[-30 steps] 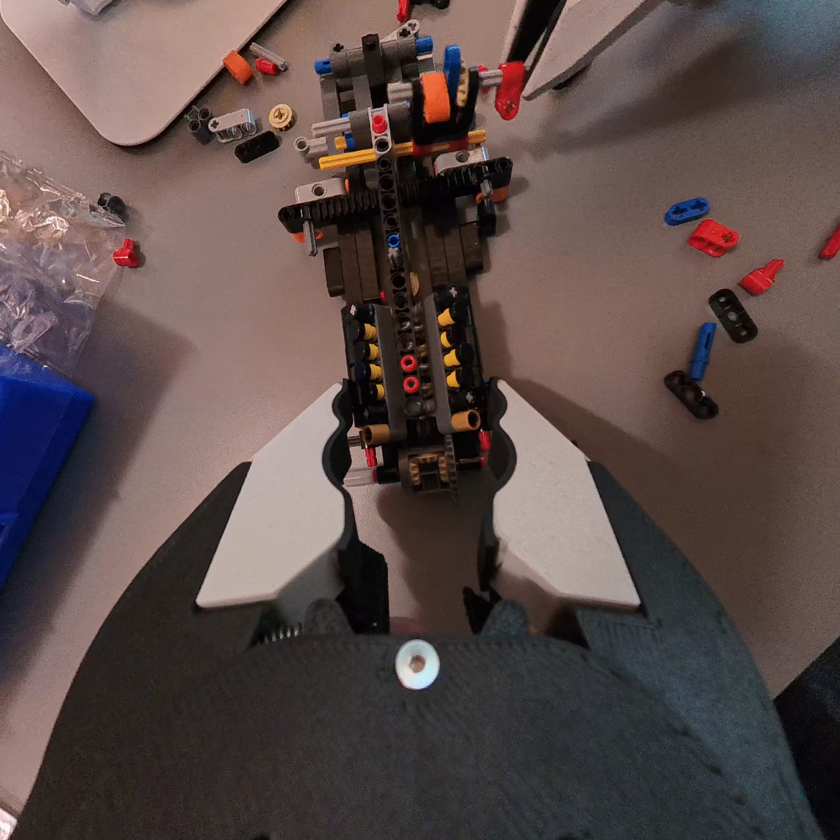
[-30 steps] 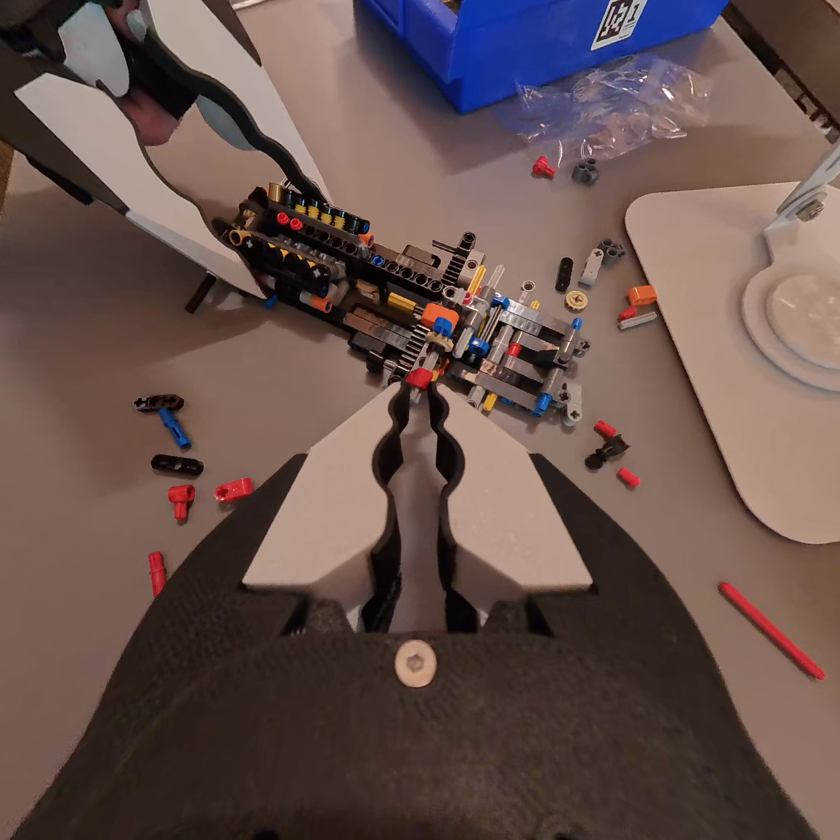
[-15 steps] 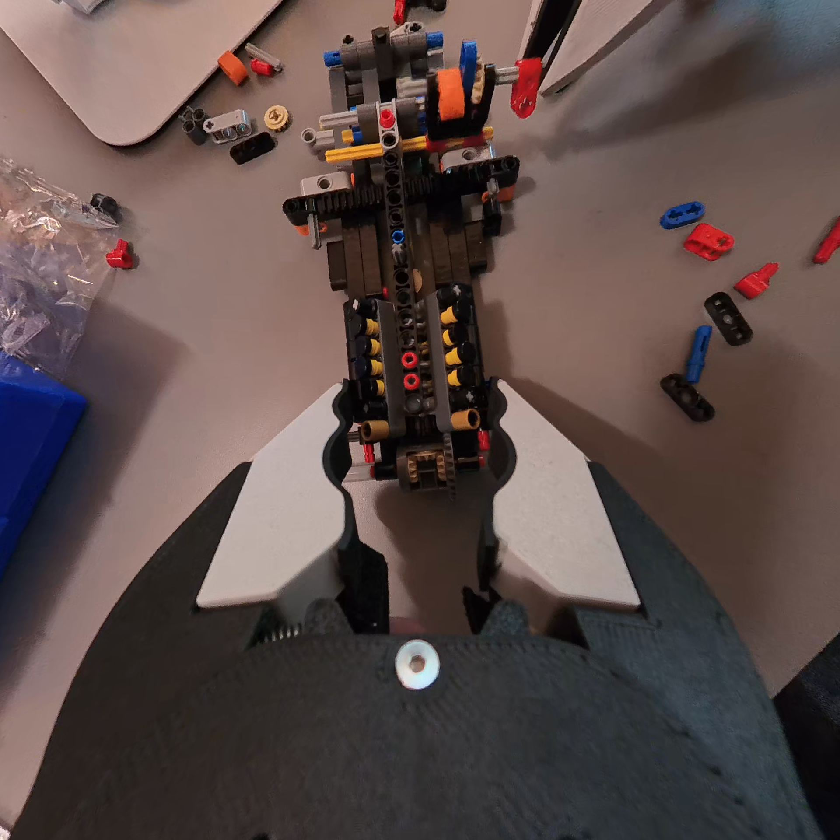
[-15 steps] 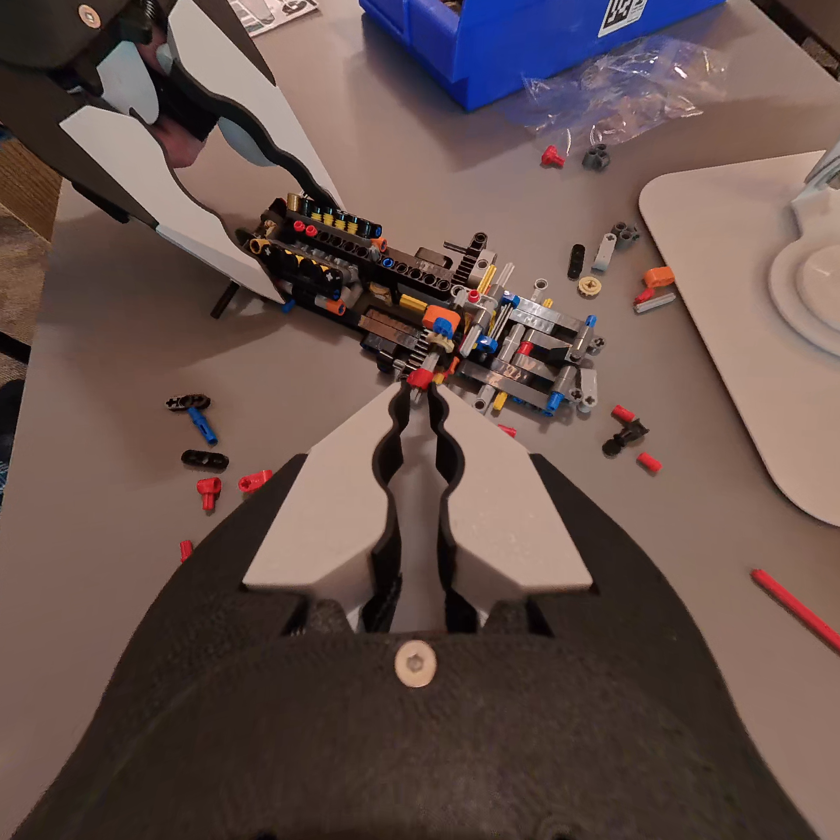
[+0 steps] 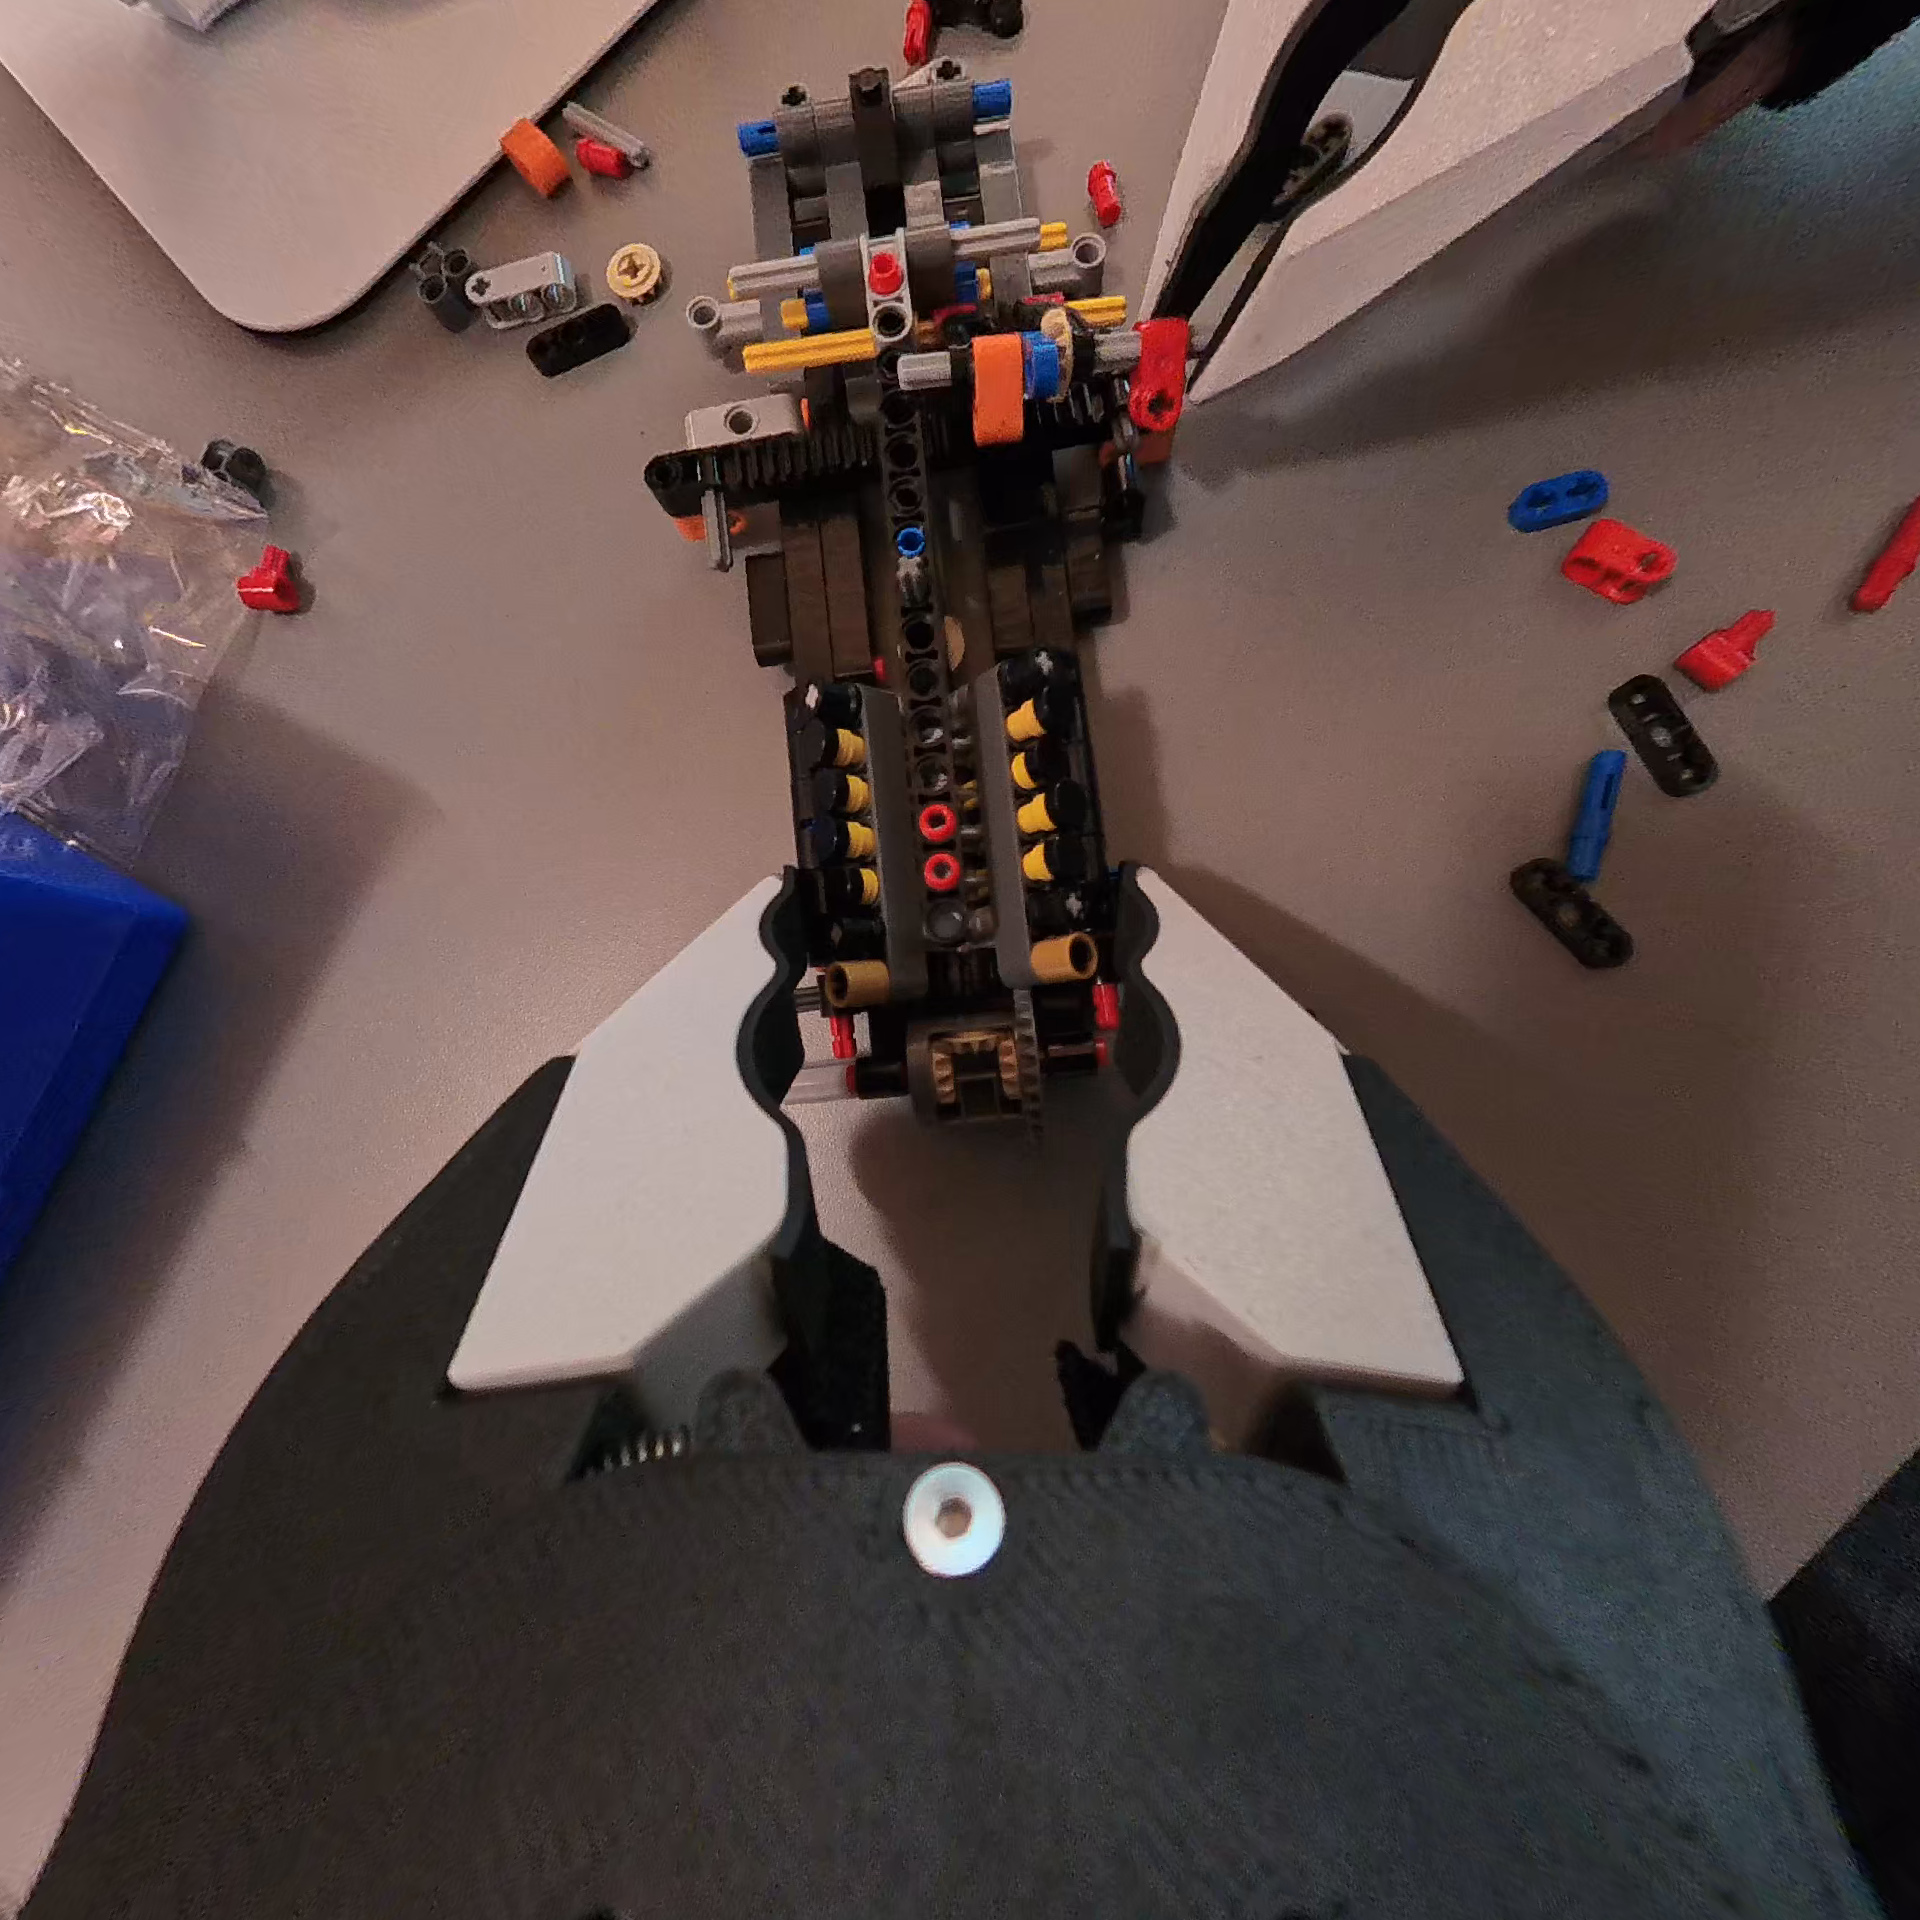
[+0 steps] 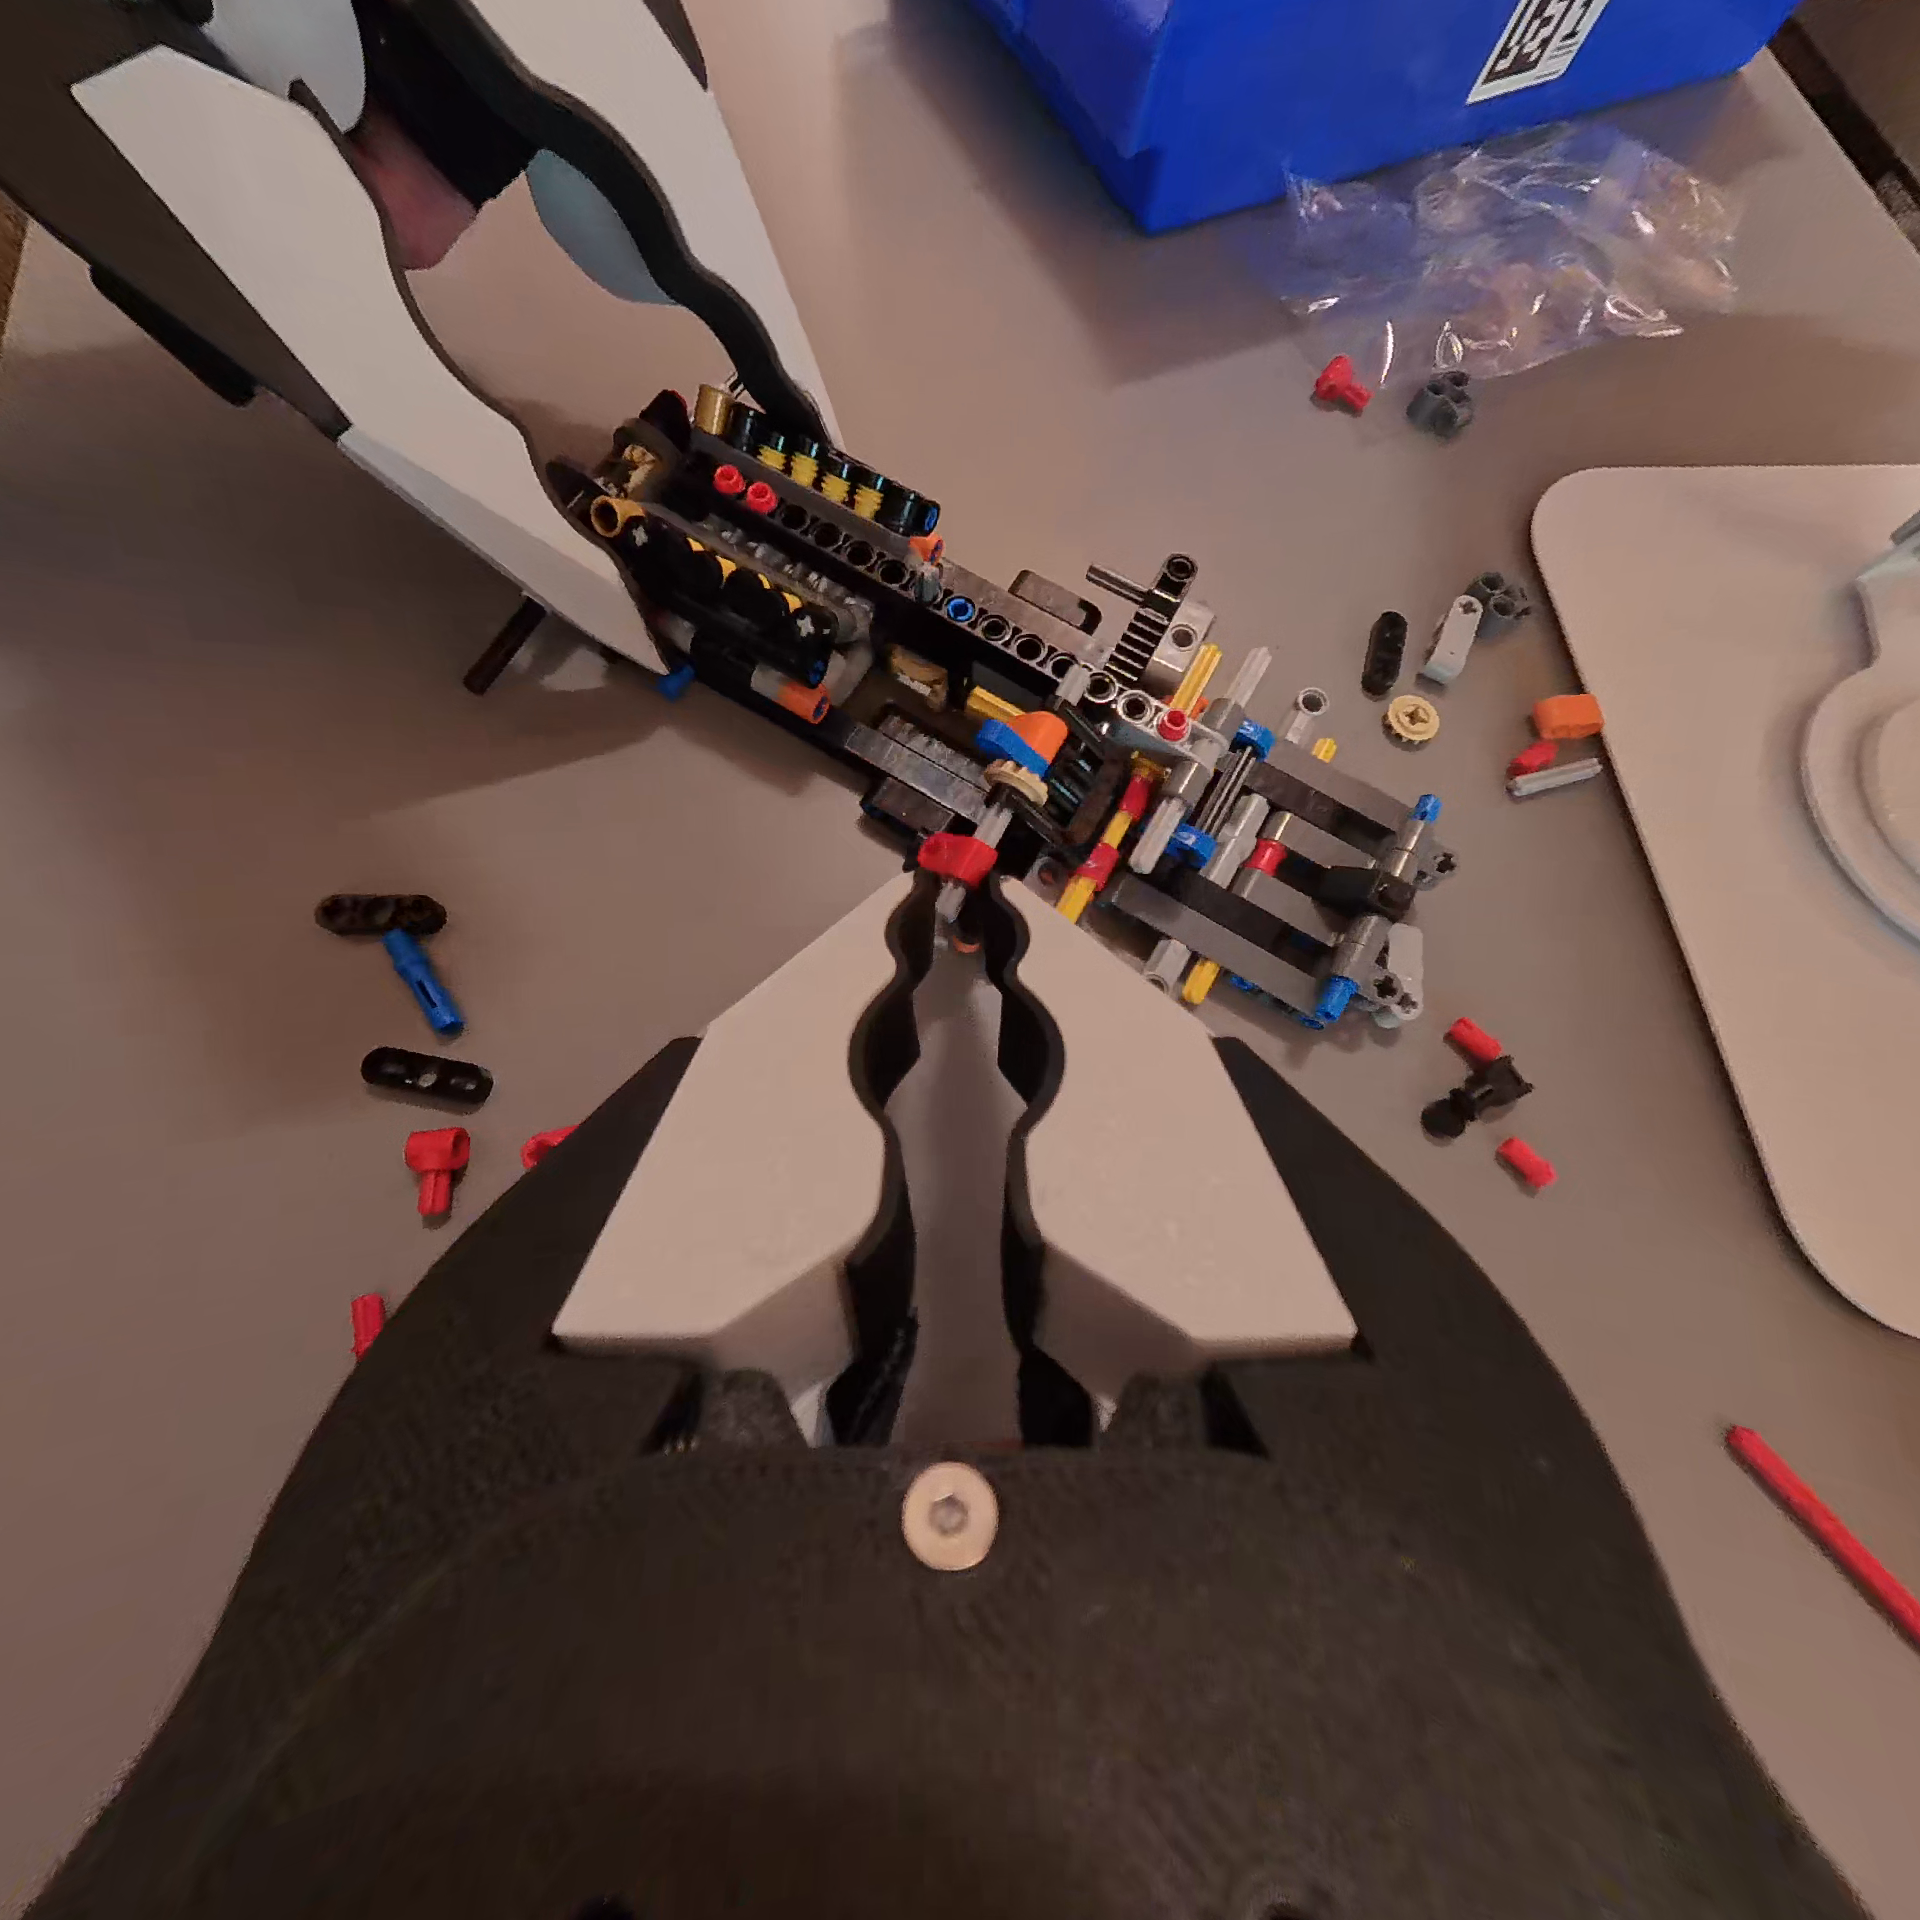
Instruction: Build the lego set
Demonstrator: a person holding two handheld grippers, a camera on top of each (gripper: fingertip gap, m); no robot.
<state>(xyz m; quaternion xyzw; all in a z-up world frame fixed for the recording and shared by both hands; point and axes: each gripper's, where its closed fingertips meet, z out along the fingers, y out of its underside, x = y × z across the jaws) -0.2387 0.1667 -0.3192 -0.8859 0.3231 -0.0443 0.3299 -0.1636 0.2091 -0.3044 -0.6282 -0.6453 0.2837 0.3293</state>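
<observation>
A long lego chassis model [image 5: 925, 582] lies on the grey table. My left gripper [image 5: 956, 925] is shut on its near end, one finger on each side. In the right wrist view the model [image 6: 935, 623] runs diagonally, with the left gripper [image 6: 717, 520] at its far left end. My right gripper [image 6: 956, 894] is shut on a red connector [image 6: 956, 857] at the end of a grey axle that carries an orange piece [image 6: 1034, 732]. In the left wrist view the red connector [image 5: 1158, 369] and orange piece [image 5: 997, 387] lie across the model's black gear rack, with the right gripper [image 5: 1195, 343] beside them.
A blue bin [image 6: 1351, 83] and a clear plastic bag [image 6: 1507, 239] sit at the back. A white stand base [image 6: 1714, 779] lies to the right. Loose red, blue and black pieces [image 5: 1616, 561] lie beside the model. A long red axle [image 6: 1818, 1527] lies near the right edge. The gap from one gripper's tips to the other's is roughly 10 cm.
My right gripper has brought the red connector, axle and orange piece down from the model's far end to lie across the gear rack. The left gripper has kept its hold.
</observation>
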